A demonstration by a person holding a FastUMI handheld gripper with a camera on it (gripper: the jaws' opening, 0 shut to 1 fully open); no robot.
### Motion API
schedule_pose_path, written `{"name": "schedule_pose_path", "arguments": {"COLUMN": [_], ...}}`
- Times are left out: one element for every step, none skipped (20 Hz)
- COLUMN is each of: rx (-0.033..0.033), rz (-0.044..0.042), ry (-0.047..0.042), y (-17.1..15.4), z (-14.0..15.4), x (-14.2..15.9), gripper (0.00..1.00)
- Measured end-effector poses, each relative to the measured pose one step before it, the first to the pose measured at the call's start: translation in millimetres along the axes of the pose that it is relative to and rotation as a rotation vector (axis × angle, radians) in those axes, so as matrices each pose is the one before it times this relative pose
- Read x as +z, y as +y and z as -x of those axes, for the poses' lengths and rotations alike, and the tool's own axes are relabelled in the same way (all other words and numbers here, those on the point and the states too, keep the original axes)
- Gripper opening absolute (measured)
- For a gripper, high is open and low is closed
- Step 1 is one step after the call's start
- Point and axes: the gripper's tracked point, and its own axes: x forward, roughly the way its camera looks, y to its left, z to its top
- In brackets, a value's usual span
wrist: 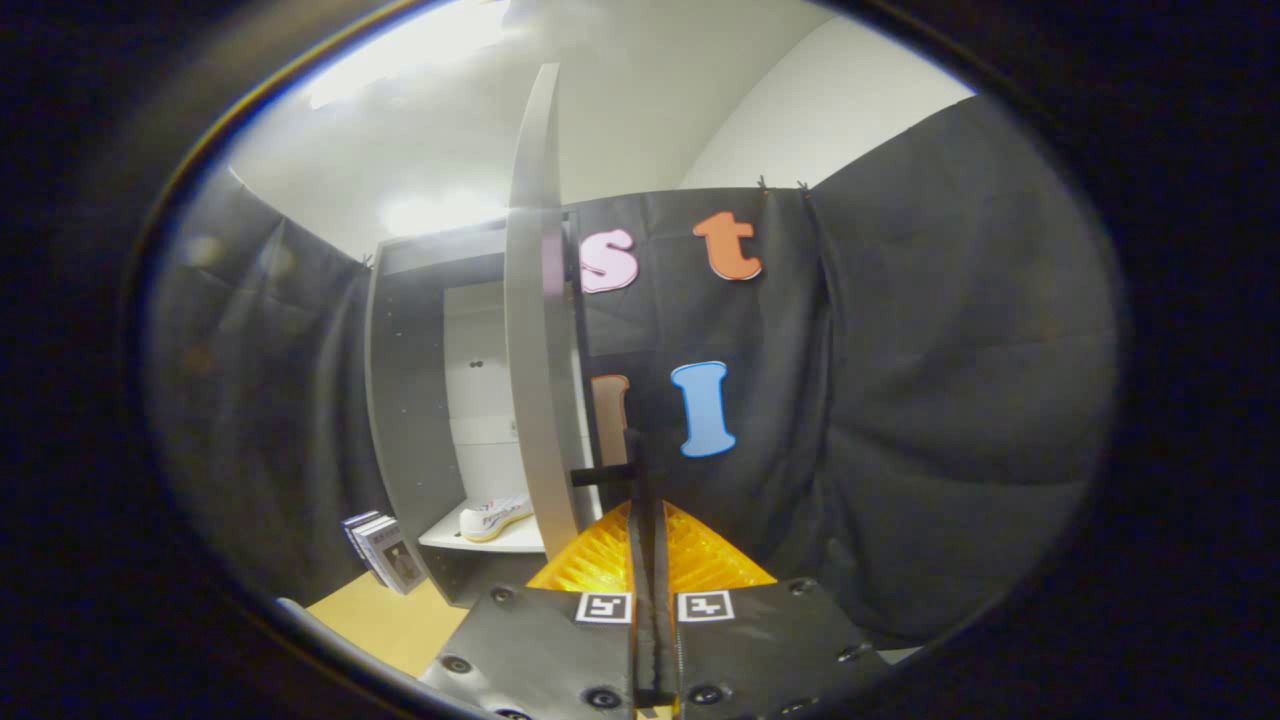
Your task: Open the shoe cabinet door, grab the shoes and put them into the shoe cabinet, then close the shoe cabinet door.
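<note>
The gripper [650, 520] has its fingers pressed together on the dark handle [610, 472] of the shoe cabinet door [535, 330]. The door stands open, edge-on, just ahead and to the left of the fingers. Beyond it, a pale shoe [492, 518] lies on the cabinet's lower shelf [480, 542]. Books [383, 550] lean beside the cabinet [410, 400] on the wooden floor [380, 620].

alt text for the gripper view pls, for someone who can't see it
The gripper, fingers together, grips the handle of the open cabinet door. A shoe lies on the cabinet shelf; books lean beside the cabinet.
</note>
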Motion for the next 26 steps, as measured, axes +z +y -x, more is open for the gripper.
{"name": "schedule_pose_path", "arguments": {"rx": [-0.01795, -0.00964, -0.00850, -0.00368, -0.00170, 0.00153, 0.00208, 0.00505, 0.00735, 0.01157, 0.01503, 0.01802, 0.02094, 0.02262, 0.02862, 0.03223, 0.03434, 0.03696, 0.03817, 0.03833, 0.03923, 0.02385, 0.03065, 0.01864, 0.00988, 0.01979], "rz": [0.00925, 0.00971, 0.00795, 0.00342, 0.00137, 0.00174, 0.00404, 0.00508, 0.00394, 0.00128, 0.00078, 0.00005, 0.00253, 0.00600, 0.00395, 0.00044, -0.00181, -0.00268, -0.00140, 0.00104, 0.00423, 0.00274, 0.00085, 0.00158, -0.00193, -0.00936], "ry": [-0.00849, -0.00671, -0.00388, -0.00187, -0.00196, -0.00096, 0.00141, 0.00241, 0.00338, 0.00194, 0.00409, 0.00547, 0.00769, 0.00800, 0.00775, 0.00398, 0.00330, 0.00643, 0.01085, 0.01580, 0.01897, 0.01005, 0.01128, 0.01386, 0.01652, 0.02424], "y": [-8.84, -4.87, -3.37, -1.68, -0.52, 1.64, 0.98, 1.93, -0.70, 3.86, 5.77, 7.96, 8.63, 10.77, 12.45, 14.06, 14.39, 15.53, 17.20, 15.52, 17.24, 10.49, 13.96, 11.64, 6.95, 12.52], "z": [5.13, 4.21, 4.08, 4.54, 2.62, 3.92, 5.29, 5.26, 3.99, 4.14, 5.04, 4.53, 5.88, 3.89, 2.03, 0.40, -0.18, -1.23, -4.19, -3.75, -5.68, -4.94, -5.90, -7.28, -10.14, -6.35], "x": [2.69, 3.05, 1.99, 2.80, 2.92, 1.60, -0.59, 0.97, 0.86, 2.31, 1.27, 0.20, -0.64, -1.55, -2.54, -0.89, -1.86, -3.04, -7.03, -6.35, -8.67, -4.98, -7.24, -9.78, -12.01, -13.17], "gripper": [0.02, 0.02, 0.02, 0.02, 0.02, 0.02, 0.02, 0.02, 0.02, 0.02, 0.02, 0.02, 0.02, 0.02, 0.03, 0.02, 0.02, 0.02, 0.02, 0.02, 0.02, 0.02, 0.02, 0.02, 0.02, 0.04]}}
